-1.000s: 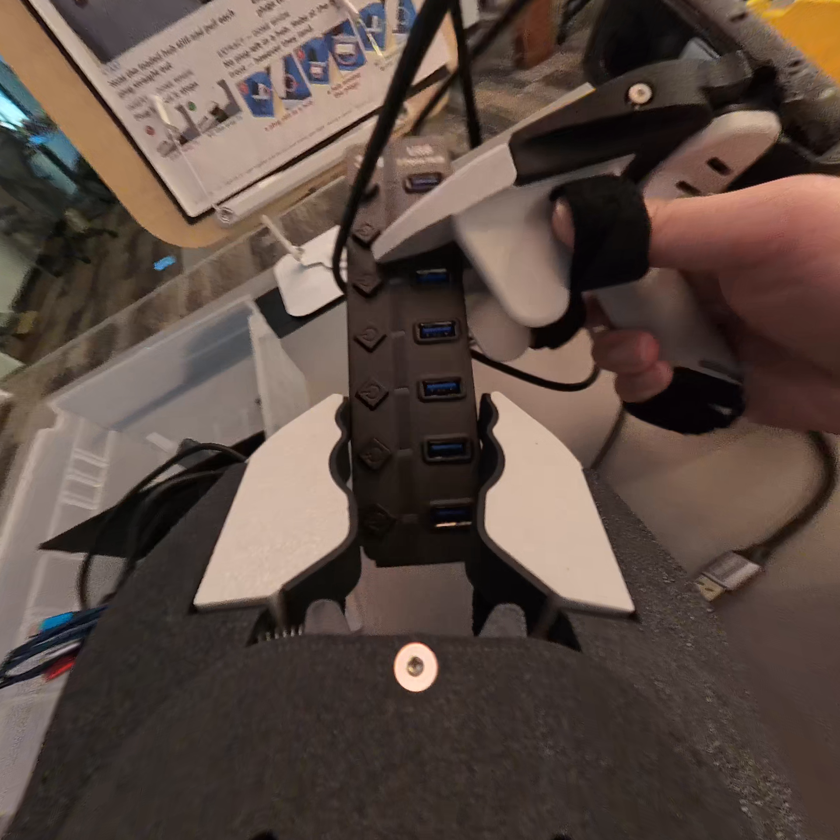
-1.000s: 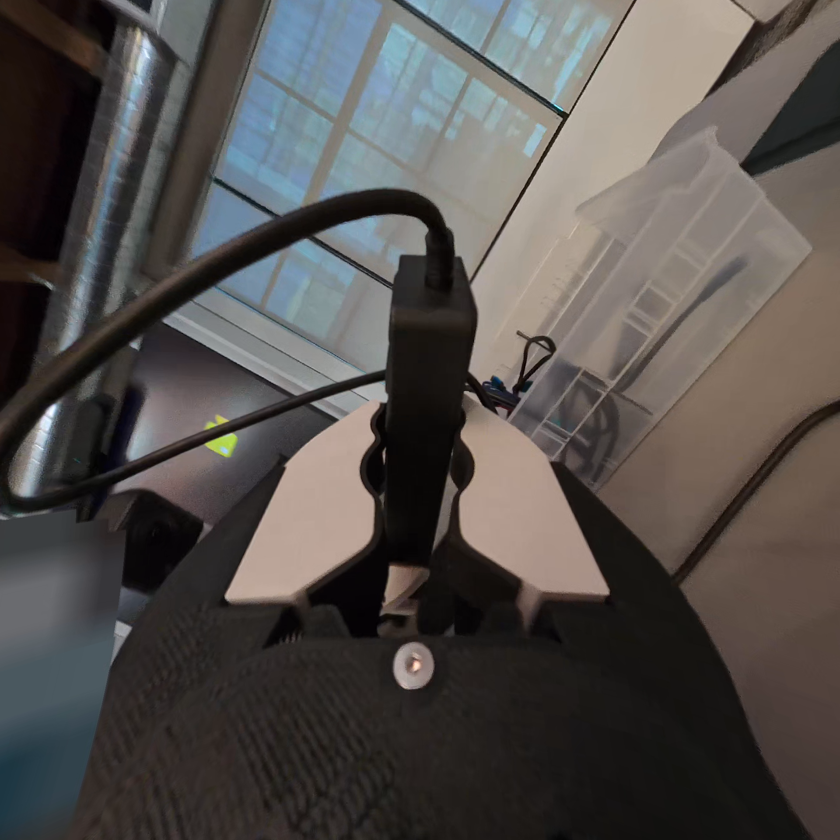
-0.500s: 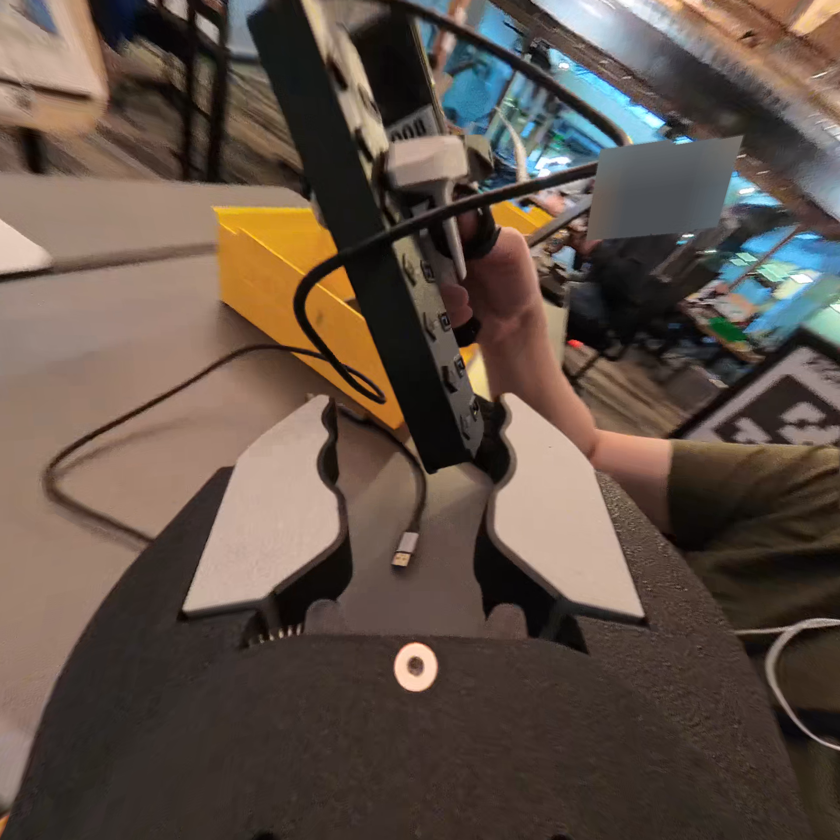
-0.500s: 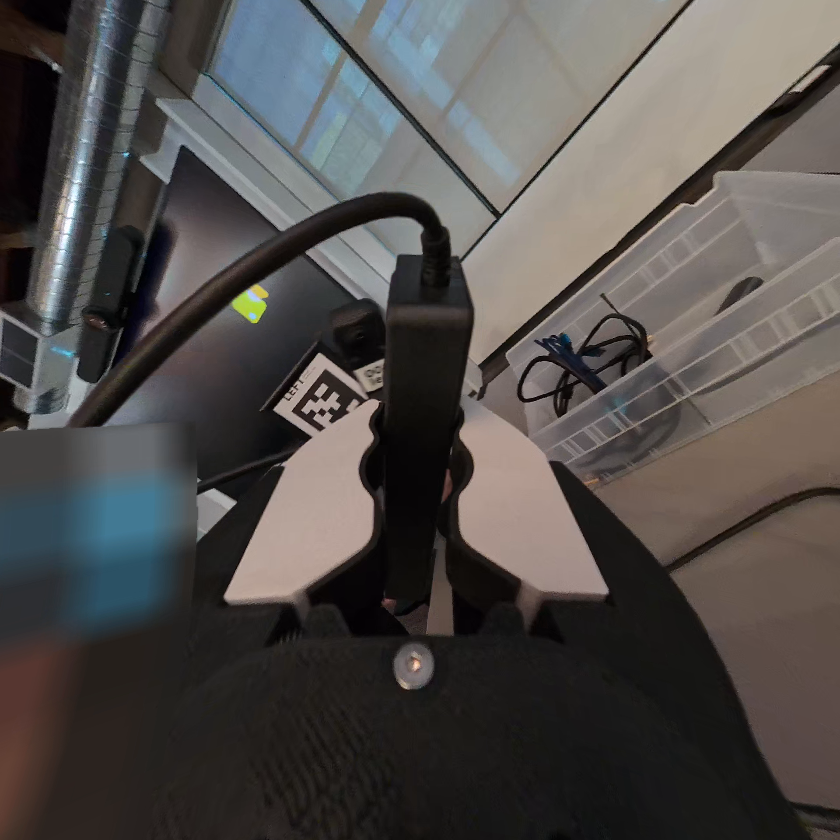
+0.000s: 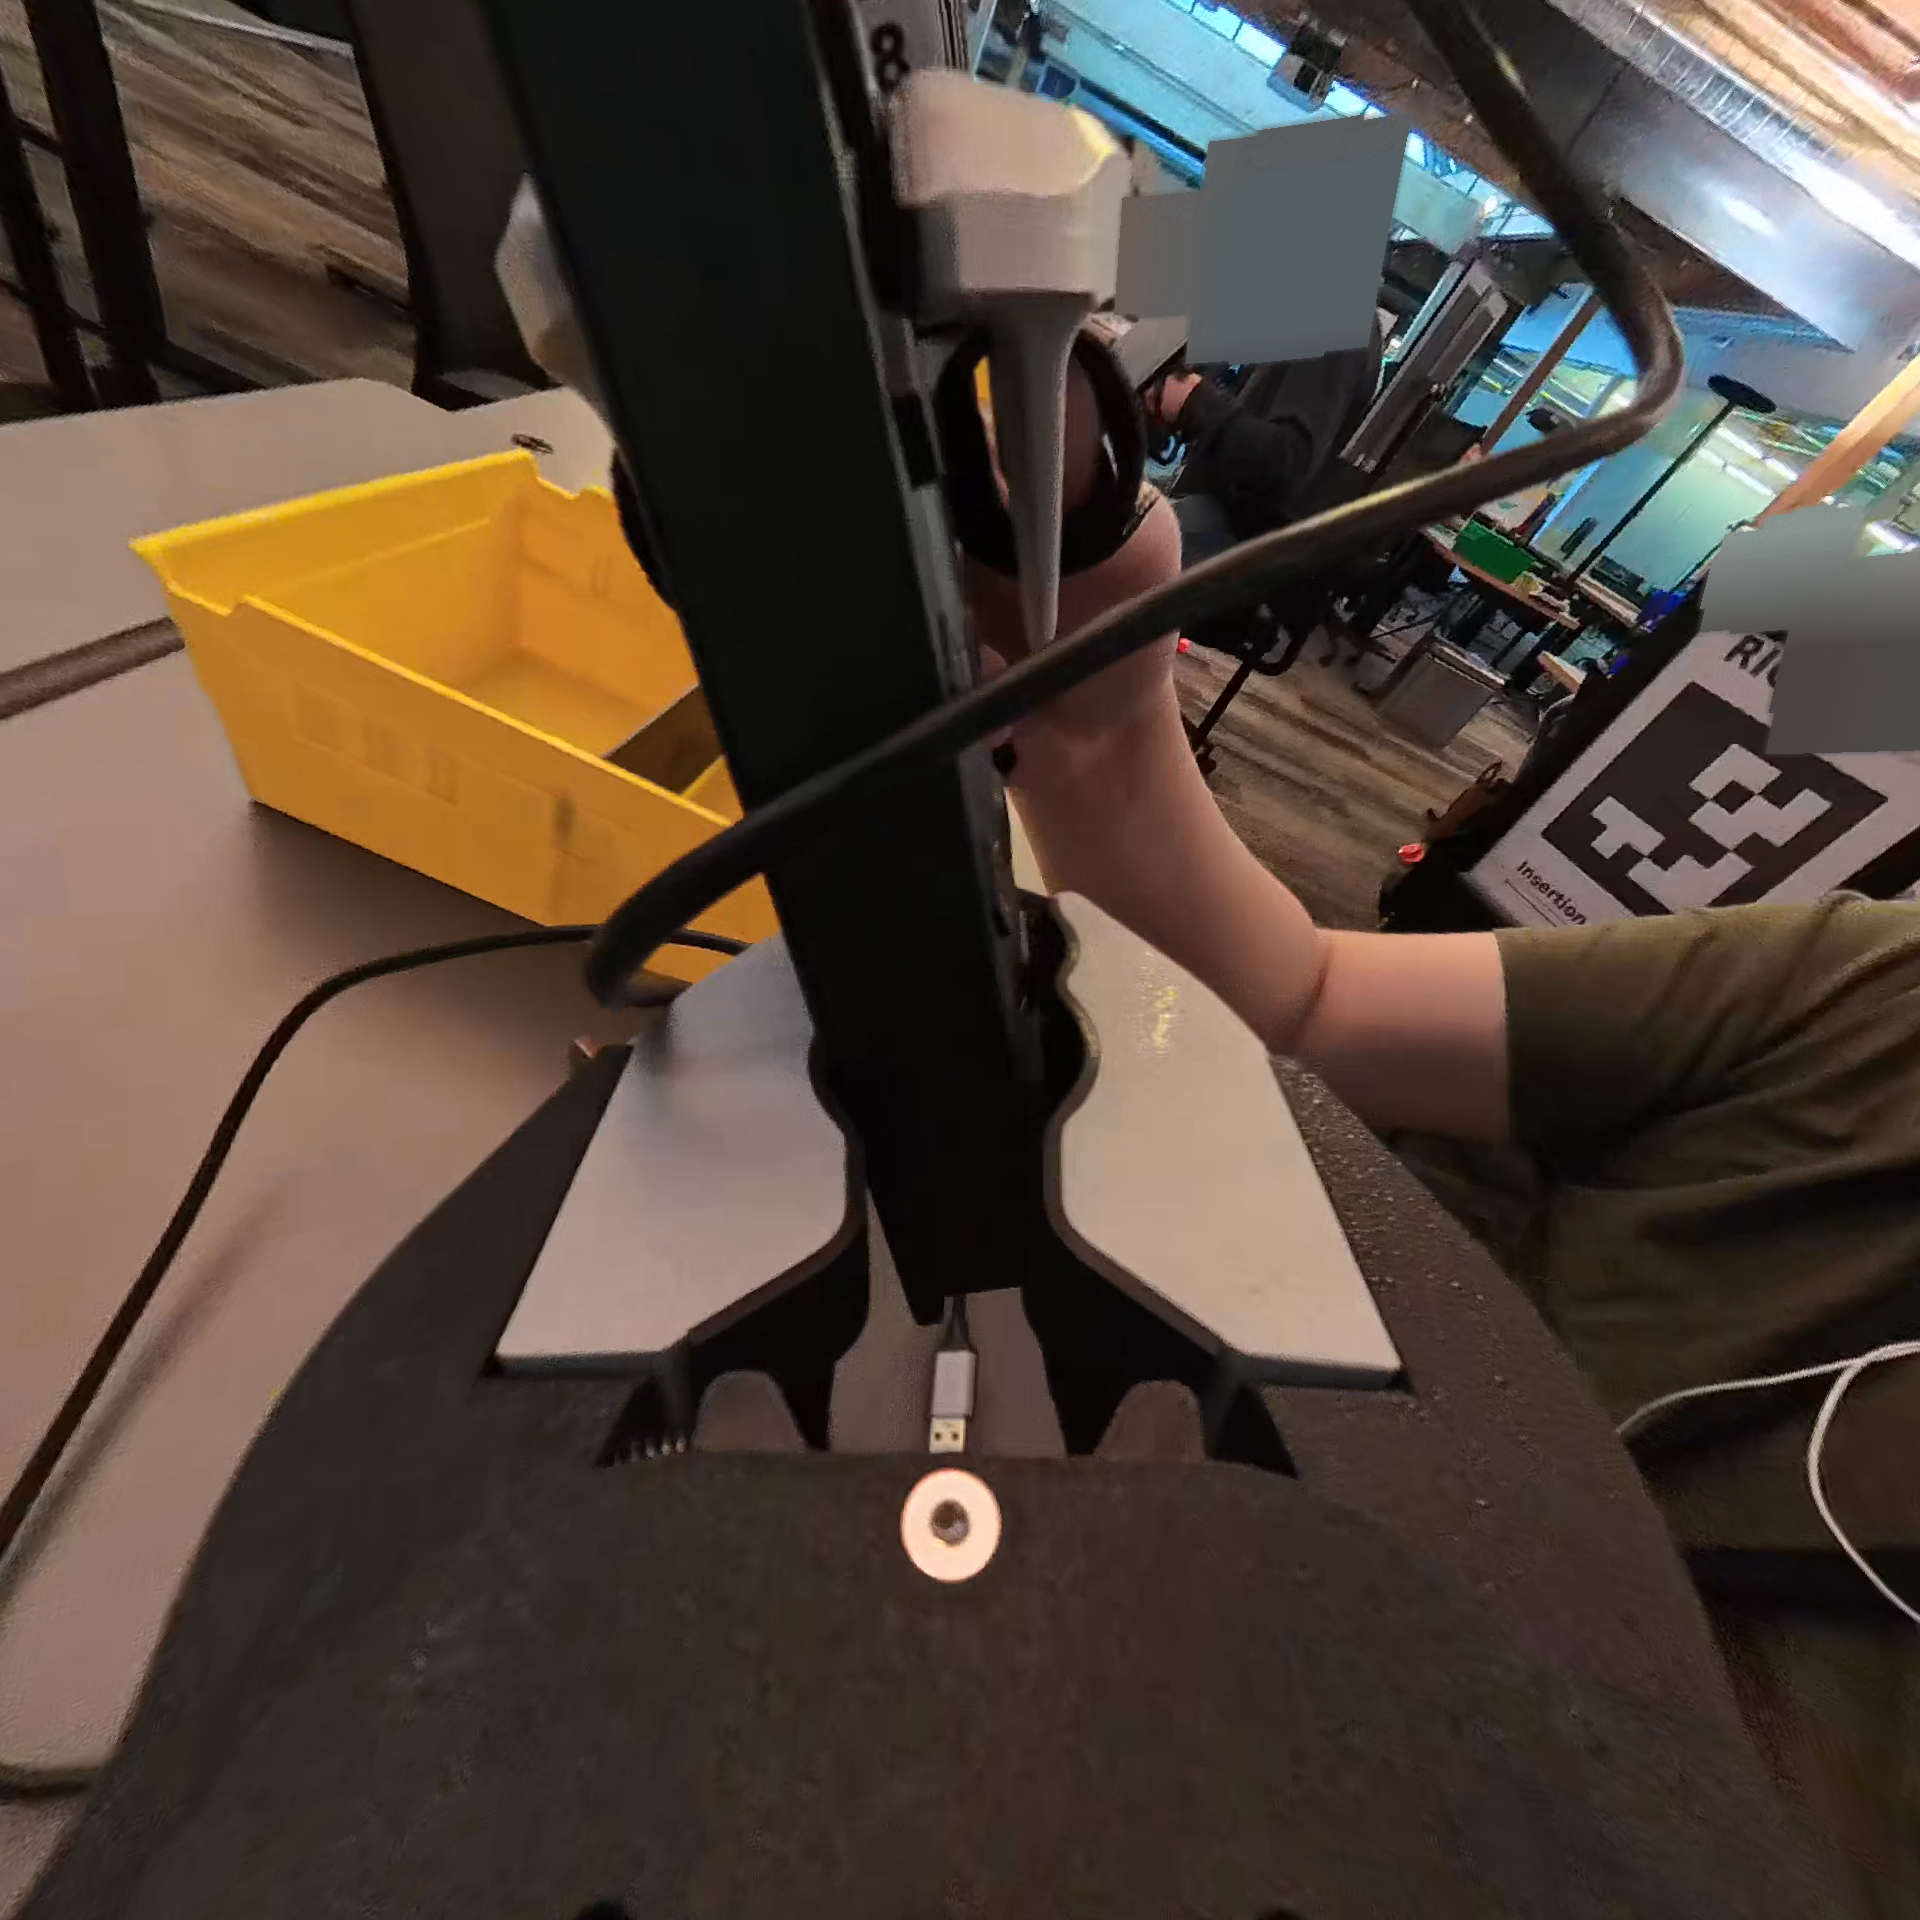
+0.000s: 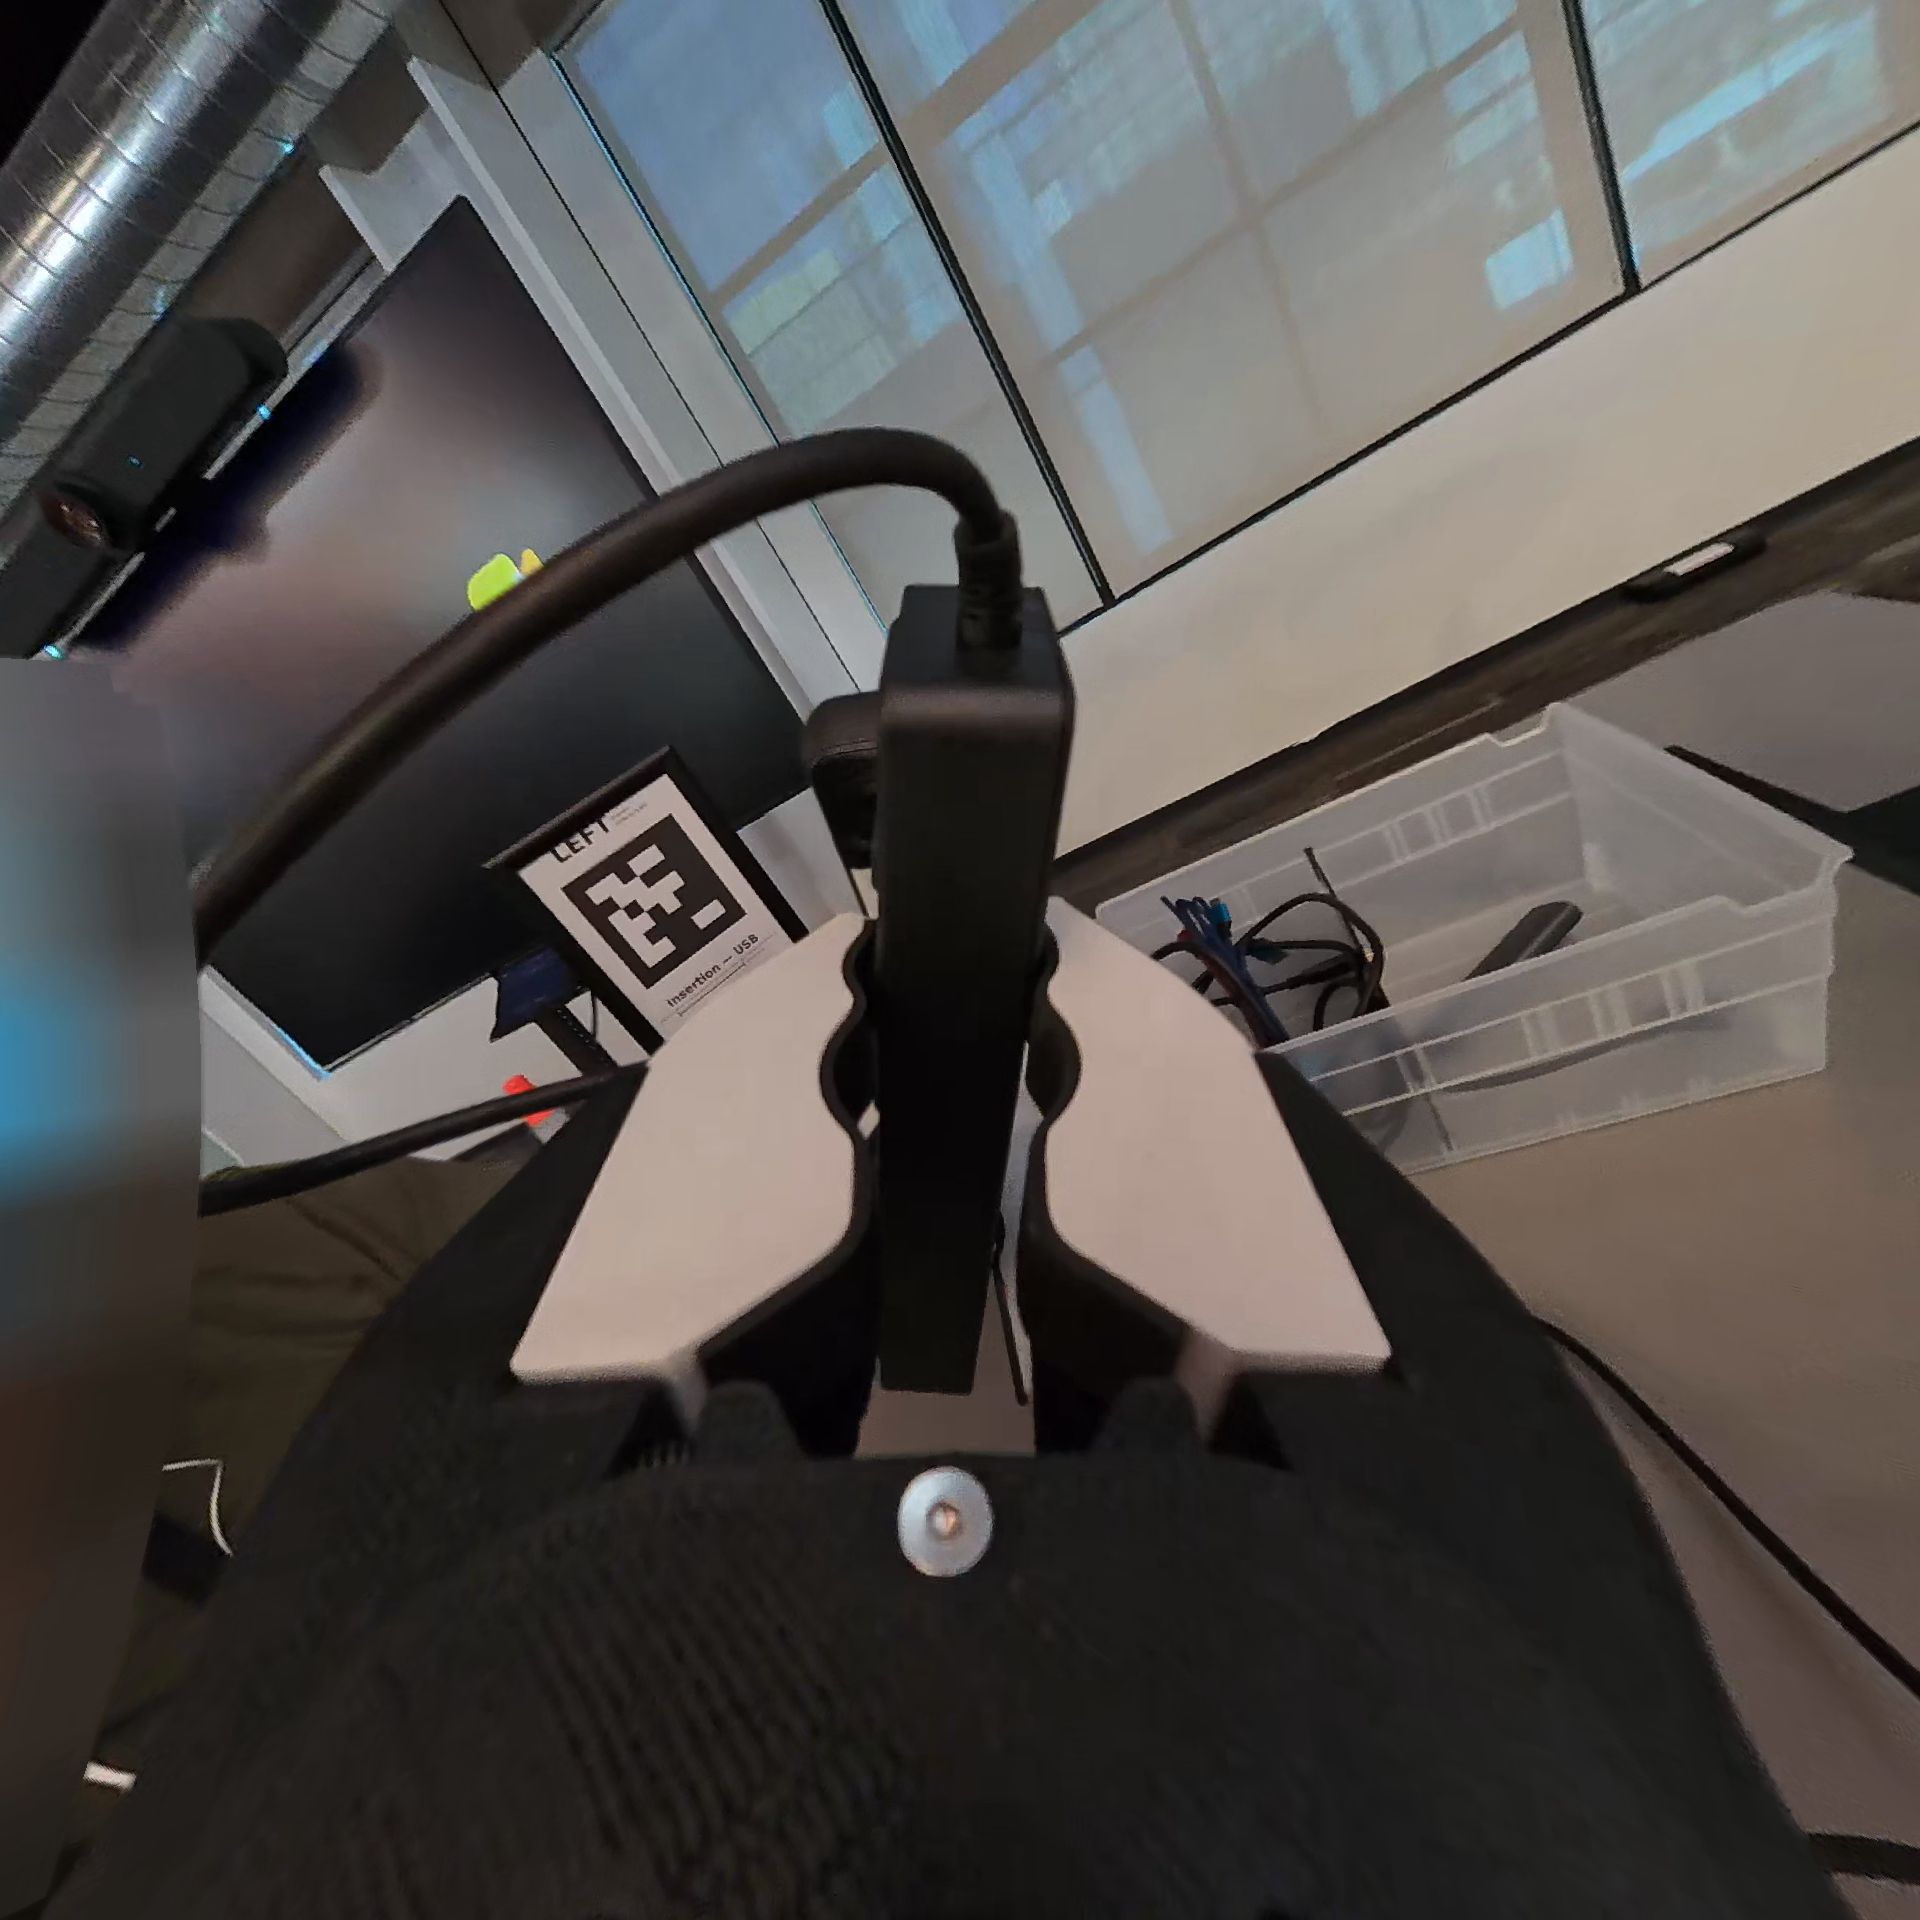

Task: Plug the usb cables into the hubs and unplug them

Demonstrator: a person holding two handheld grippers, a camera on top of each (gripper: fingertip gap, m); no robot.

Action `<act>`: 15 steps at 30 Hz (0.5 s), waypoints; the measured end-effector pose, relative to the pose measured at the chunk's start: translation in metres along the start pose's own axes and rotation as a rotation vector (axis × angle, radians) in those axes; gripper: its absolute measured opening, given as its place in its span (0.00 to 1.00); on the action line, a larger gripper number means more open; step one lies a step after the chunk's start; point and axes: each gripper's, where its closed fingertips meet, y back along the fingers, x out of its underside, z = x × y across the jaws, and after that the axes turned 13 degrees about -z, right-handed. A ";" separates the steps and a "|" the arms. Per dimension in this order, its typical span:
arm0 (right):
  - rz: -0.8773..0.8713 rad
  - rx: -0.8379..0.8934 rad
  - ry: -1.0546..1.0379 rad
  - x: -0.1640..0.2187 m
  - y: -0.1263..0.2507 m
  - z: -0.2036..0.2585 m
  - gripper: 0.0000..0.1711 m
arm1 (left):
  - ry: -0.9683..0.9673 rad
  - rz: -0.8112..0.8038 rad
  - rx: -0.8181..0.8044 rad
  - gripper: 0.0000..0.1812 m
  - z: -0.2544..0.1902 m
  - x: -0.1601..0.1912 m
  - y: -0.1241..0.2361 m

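A long black USB hub (image 5: 727, 416) stands upright over the grey table (image 5: 156, 987). My left gripper (image 5: 914, 987) is shut on its lower end. My right gripper (image 5: 748, 239) clamps the hub higher up in the left wrist view. In the right wrist view my right gripper (image 6: 956, 987) is shut on the hub (image 6: 966, 831), seen edge-on. The hub's thick black cable (image 6: 520, 644) leaves its top end and curves away left. A silver USB plug (image 5: 951, 1403) lies loose on the table under the hub. Its thin black cable (image 5: 208, 1143) runs off to the left.
A yellow bin (image 5: 416, 707) sits on the table behind the hub. A clear plastic bin (image 6: 1558, 987) holds several cables. A person's arm (image 5: 1143, 831) reaches in from the right. Marker boards (image 5: 1714, 821) (image 6: 655, 914) and a dark monitor (image 6: 416, 623) stand behind. My hands' fingertips stand some 9 centimetres from each other.
Half a second ago my left gripper was open beside the hub; now it is closed on the hub's lower end. My right gripper has kept its hold, and both views have swung round.
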 end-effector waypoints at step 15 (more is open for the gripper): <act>-0.109 0.024 0.246 -0.034 0.016 0.009 0.19 | -0.015 -0.007 0.055 0.15 0.007 -0.015 -0.027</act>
